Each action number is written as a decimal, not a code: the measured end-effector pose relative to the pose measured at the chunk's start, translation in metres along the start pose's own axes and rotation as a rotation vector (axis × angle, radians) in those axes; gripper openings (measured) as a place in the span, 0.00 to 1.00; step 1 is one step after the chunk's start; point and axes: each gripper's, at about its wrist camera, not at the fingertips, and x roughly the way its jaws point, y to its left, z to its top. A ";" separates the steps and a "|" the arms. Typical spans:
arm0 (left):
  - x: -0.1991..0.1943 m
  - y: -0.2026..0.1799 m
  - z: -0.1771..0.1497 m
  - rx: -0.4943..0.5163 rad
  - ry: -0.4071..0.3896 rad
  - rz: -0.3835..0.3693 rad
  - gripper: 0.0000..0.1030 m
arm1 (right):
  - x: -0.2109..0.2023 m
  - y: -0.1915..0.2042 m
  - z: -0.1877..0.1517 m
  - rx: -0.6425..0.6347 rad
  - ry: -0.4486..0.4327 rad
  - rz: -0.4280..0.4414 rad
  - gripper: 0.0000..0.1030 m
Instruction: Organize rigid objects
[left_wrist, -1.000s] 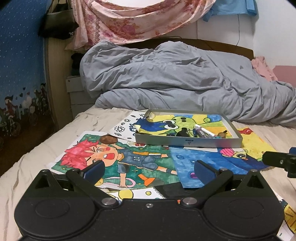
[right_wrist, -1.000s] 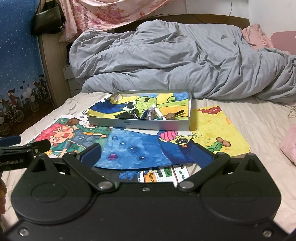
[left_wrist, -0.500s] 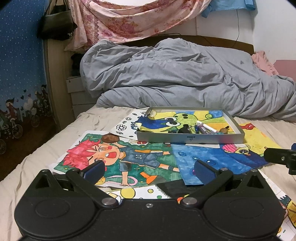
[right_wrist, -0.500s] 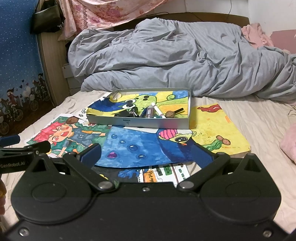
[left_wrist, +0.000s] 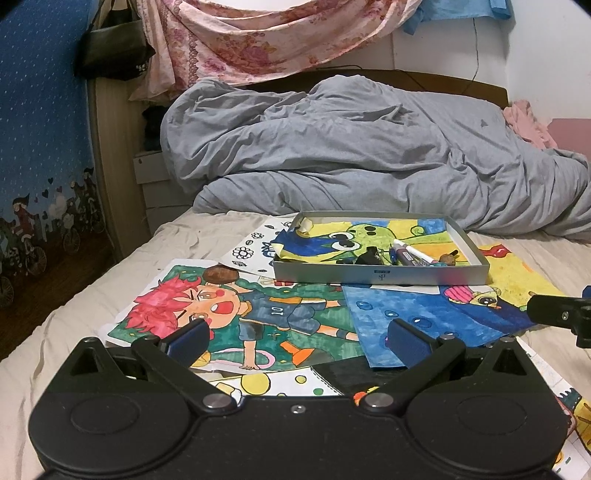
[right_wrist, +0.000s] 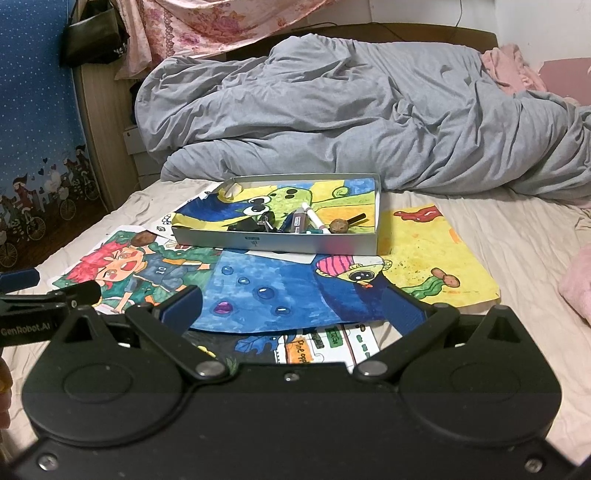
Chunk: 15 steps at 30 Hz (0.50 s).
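A shallow grey box (left_wrist: 380, 275) (right_wrist: 273, 243) sits on the bed on top of colourful drawings. It holds a frog drawing, markers (left_wrist: 410, 254) (right_wrist: 312, 218), black clips (left_wrist: 367, 257) and a brown nut (right_wrist: 339, 226). Another brown nut (left_wrist: 218, 274) (right_wrist: 143, 238) lies outside it on the red-haired character drawing (left_wrist: 236, 314). My left gripper (left_wrist: 295, 341) hovers open over that drawing, nothing between its fingers. My right gripper (right_wrist: 291, 308) hovers open over the blue drawing (right_wrist: 273, 291), empty too. Each gripper shows at the edge of the other's view.
A bunched grey duvet (left_wrist: 351, 158) fills the back of the bed behind the box. A pink cloth (right_wrist: 576, 288) lies at the right. The bed's left edge drops to the floor by a blue wall hanging (left_wrist: 40, 129). Bare beige sheet (right_wrist: 517, 236) lies right of the drawings.
Both grippers have drawn back and risen slightly from the box, which now looks a little farther away. Jaws stayed open; nothing was taken or released.
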 end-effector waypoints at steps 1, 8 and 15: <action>0.000 0.001 0.000 -0.003 -0.003 0.001 0.99 | 0.000 0.000 0.000 0.000 0.000 0.000 1.00; -0.002 0.002 -0.003 0.008 -0.014 0.001 0.99 | 0.000 0.000 0.000 0.000 0.001 0.000 1.00; -0.003 0.001 -0.002 0.011 -0.013 -0.005 0.99 | 0.000 0.000 0.000 0.000 0.002 0.000 1.00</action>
